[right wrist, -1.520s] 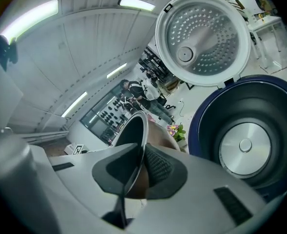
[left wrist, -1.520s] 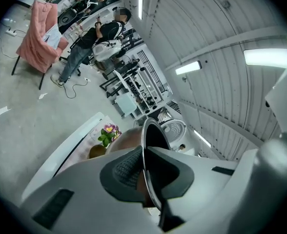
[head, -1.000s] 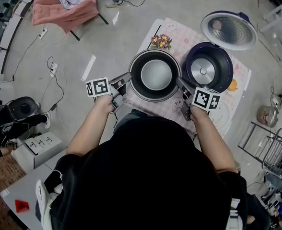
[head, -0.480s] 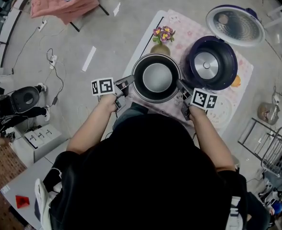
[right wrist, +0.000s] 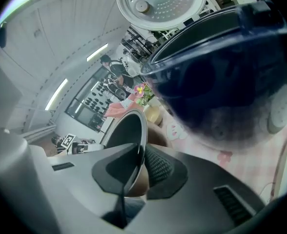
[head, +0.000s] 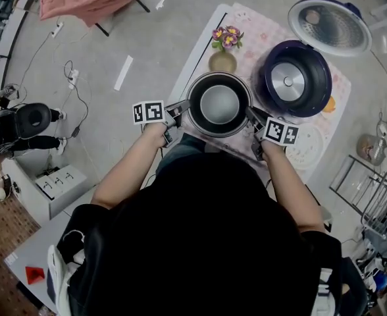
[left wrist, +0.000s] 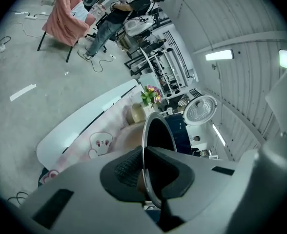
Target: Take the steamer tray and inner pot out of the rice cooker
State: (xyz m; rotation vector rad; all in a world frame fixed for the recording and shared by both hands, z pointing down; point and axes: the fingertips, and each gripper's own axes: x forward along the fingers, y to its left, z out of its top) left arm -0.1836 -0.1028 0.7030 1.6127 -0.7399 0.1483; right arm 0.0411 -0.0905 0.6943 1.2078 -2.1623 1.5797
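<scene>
Two rim pinches | left gripper point(head: 185, 105) jaws, right gripper point(head: 250, 111) jaws clamp inner pot point(head: 219, 104) | underside hidden

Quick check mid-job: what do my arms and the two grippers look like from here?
Left gripper and right gripper are grey, each topped by a white cube with black square markers. Their tongs carry black, dimpled pads. Forearms are bare below a black top.
</scene>
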